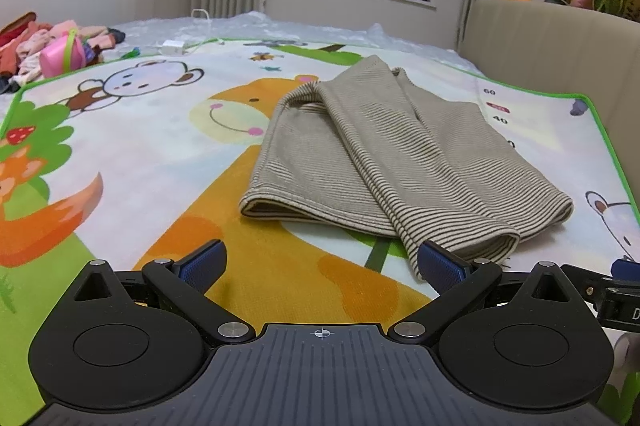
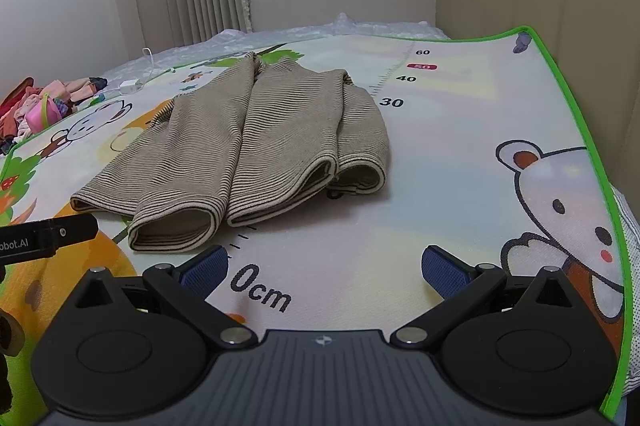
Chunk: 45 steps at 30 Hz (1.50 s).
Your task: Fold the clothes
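On the cartoon play mat (image 1: 140, 154), in the left wrist view, the striped garment (image 1: 384, 154) lies folded in layers; my left gripper (image 1: 320, 262) is spread wide just before it, holding nothing. In the right wrist view, my right gripper (image 2: 324, 266) also gapes empty, near the garment's open hems, probably so both stand clear of the cloth.

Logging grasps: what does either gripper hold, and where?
Nothing. Left gripper and right gripper are both open, just short of the striped garment.
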Motion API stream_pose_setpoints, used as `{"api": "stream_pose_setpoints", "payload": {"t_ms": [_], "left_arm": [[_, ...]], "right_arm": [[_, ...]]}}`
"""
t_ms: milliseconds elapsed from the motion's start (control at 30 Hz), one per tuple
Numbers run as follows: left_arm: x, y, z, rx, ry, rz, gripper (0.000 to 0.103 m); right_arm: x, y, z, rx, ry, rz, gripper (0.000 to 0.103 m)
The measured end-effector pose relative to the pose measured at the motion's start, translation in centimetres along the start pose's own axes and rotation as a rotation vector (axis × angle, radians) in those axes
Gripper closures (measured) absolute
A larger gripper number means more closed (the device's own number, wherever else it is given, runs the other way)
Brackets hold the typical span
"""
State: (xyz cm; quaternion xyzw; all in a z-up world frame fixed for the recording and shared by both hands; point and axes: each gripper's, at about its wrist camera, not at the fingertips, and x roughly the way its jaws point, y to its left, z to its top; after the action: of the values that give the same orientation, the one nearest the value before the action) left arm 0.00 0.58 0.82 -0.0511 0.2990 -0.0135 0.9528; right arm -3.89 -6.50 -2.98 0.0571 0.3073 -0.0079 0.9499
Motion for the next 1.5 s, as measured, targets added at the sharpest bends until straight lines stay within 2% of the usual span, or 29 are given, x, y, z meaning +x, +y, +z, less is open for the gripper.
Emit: {"api": "stream_pose_setpoints", "payload": {"t_ms": [767,1000,1167,1333,1500], "left_arm": [[-0.5,-0.1,0.3,0.0,-0.011,-0.002,0.0],[-0.6,-0.7,1.0,0.036,-0.026,-0.018,0.0],[0.6,-0.9,1.7,0.068,0.009,-0.032,0.0],[2.2,-0.4,2.8,0.025,0.071,-0.047,0.0],[3.3,0.0,3.7,0.017,0.099,-0.059,0.0]], "right_arm": [[-0.1,-0.2,0.2,0.0,0.0,-0.003,0.0],[0.1,-0.3,0.2,-0.003,0.001,0.003,0.0],[0.9,-1.0,0.4,0.014,0.033,0.025,0.0],[1.2,-0.8,2.0,-0.011,0.041,0.045,0.0],[1.2,0.3,4.0,-0.068,0.03,0.062,0.0]]}}
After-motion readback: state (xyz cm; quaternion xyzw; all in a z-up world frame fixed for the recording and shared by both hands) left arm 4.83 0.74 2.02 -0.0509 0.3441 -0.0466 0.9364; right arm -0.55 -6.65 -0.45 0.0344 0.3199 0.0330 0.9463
